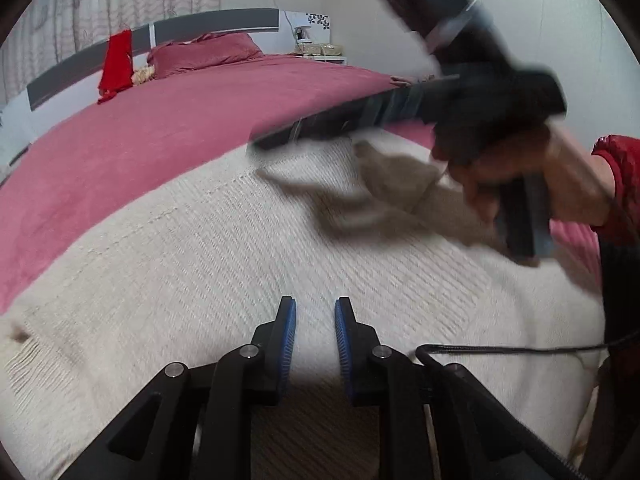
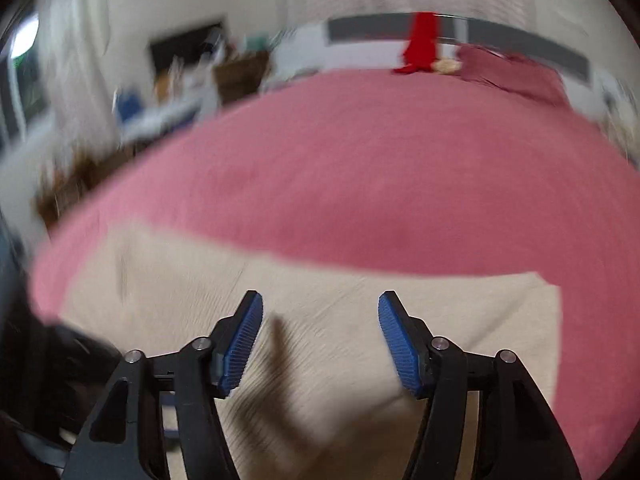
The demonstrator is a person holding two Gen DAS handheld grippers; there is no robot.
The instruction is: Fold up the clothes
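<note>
Hovering with nothing held, left gripper (image 1: 315, 312) narrowly parted and right gripper (image 2: 320, 312) spread wide above the cream knit garment (image 1: 240, 248) on the pink bedspread (image 1: 160, 120); risk: blurred, fast right hand rumples laid fabric.

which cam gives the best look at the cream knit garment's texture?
Left wrist view. The cream knit garment fills the lower frame there, with ribbed rows sharp except under the passing right hand. The right wrist view shows the same garment on the pink bedspread, but motion blur smears the knit.

Ribbed cream knit (image 1: 224, 248) (matt) on plush bedspread (image 1: 192, 120)
</note>
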